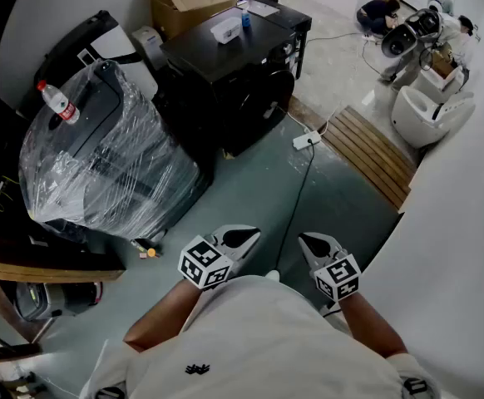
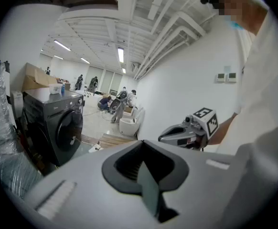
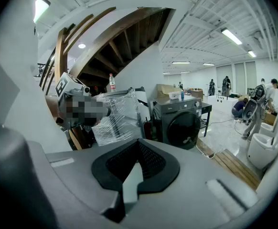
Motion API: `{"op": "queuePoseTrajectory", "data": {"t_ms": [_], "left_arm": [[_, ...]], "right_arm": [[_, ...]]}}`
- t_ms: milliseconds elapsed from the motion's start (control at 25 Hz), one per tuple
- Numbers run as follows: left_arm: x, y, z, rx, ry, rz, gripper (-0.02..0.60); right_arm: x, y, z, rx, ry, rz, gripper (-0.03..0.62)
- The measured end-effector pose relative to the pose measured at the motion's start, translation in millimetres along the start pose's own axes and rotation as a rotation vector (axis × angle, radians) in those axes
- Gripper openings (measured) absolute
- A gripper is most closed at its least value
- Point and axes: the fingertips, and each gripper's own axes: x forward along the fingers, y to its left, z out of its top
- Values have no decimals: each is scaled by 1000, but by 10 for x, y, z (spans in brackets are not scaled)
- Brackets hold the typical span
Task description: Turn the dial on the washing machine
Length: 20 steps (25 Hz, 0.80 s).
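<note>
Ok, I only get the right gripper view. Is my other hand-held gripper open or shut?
Observer: Shut. The left gripper view shows the left hand-held gripper with its jaws together and nothing between them.
Operator: Is there anything little I'm missing?
Observer: Yes. The head view shows a small orange object on the green floor, beside the plastic-wrapped appliance.
Operator: And over on my right side?
Observer: The left gripper view shows two small panels mounted on the white wall.
</note>
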Motion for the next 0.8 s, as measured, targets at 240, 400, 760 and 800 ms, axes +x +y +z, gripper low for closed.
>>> {"op": "queuePoseTrajectory", "data": {"t_ms": [240, 400, 760, 800], "left_arm": [[346, 111, 134, 17, -13, 16, 55], [565, 93, 150, 5, 5, 6, 55], [1360, 481, 401, 29, 20, -52, 55], [1503, 563, 460, 30, 14, -60, 55]], "right_arm": [[50, -335, 65, -25, -25, 8, 0], [-6, -492, -13, 7, -24, -14, 0], [13, -1231, -179, 68, -23, -132, 3], [24, -1381, -171, 72, -23, -151, 3]]}}
